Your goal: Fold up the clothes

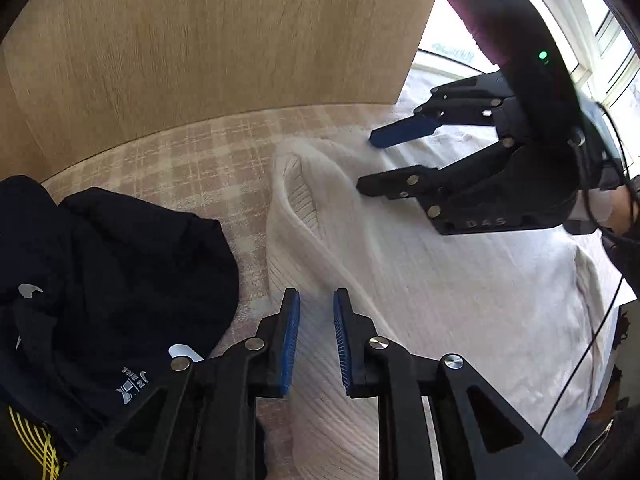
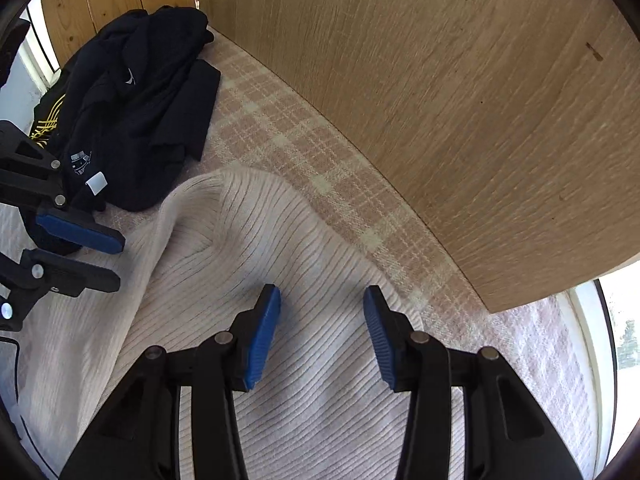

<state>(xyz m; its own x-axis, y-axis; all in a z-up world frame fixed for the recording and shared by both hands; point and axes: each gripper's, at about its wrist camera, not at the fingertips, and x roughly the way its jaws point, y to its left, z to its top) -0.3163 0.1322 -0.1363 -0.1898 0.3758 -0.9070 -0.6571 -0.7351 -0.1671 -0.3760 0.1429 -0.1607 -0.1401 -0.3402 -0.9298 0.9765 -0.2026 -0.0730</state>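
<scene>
A cream ribbed sweater (image 2: 280, 240) lies under both grippers: left gripper (image 1: 316, 336) and right gripper (image 2: 320, 328) released, jaws apart. Black clothes (image 2: 136, 120) lie beside, far left.

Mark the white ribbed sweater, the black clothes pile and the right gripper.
white ribbed sweater (image 2: 320, 420), right wrist view, ribbed body.
black clothes pile (image 2: 148, 108), right wrist view, middle fold.
right gripper (image 2: 322, 308), right wrist view, gap between fingertips.

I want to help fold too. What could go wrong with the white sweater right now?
1. The white sweater is bunched into a ridge, so a fold could trap wrinkles.
2. Both the left gripper and right gripper are open above it; they might pinch too little knit, which could slip out.
3. The black clothes lie close and might get snagged.
</scene>
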